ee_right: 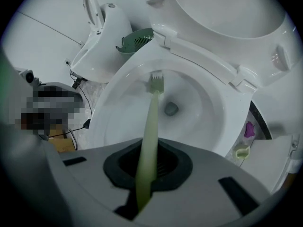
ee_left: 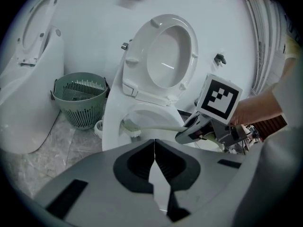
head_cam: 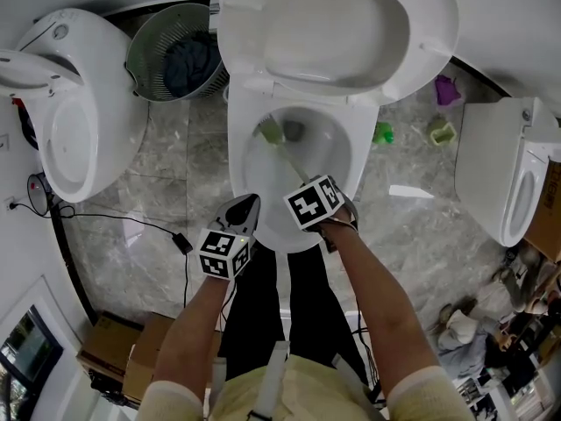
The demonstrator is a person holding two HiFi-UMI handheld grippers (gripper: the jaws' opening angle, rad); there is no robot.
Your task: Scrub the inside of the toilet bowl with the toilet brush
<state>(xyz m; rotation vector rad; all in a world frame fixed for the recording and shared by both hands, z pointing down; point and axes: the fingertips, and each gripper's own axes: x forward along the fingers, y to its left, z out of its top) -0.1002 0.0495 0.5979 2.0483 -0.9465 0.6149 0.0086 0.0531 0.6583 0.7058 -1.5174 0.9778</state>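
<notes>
A white toilet bowl (head_cam: 337,160) stands open in the middle, seat and lid raised. My right gripper (head_cam: 307,189) hangs over the bowl's front rim, shut on the pale green toilet brush handle (ee_right: 150,131). The brush head (head_cam: 270,132) rests against the bowl's inner wall at the back left, beside the drain (ee_right: 171,109). In the right gripper view the brush head (ee_right: 156,82) points away from the jaws. My left gripper (head_cam: 249,203) hovers at the front left rim, shut and empty. From the left gripper view, my left gripper (ee_left: 154,162) faces the right gripper (ee_left: 189,132).
A green basket (head_cam: 175,55) sits left of the toilet. Other white toilets stand at the left (head_cam: 74,121) and right (head_cam: 513,174). A black cable (head_cam: 131,226) crosses the marble floor. Small purple (head_cam: 447,89) and green (head_cam: 442,131) items lie at the right.
</notes>
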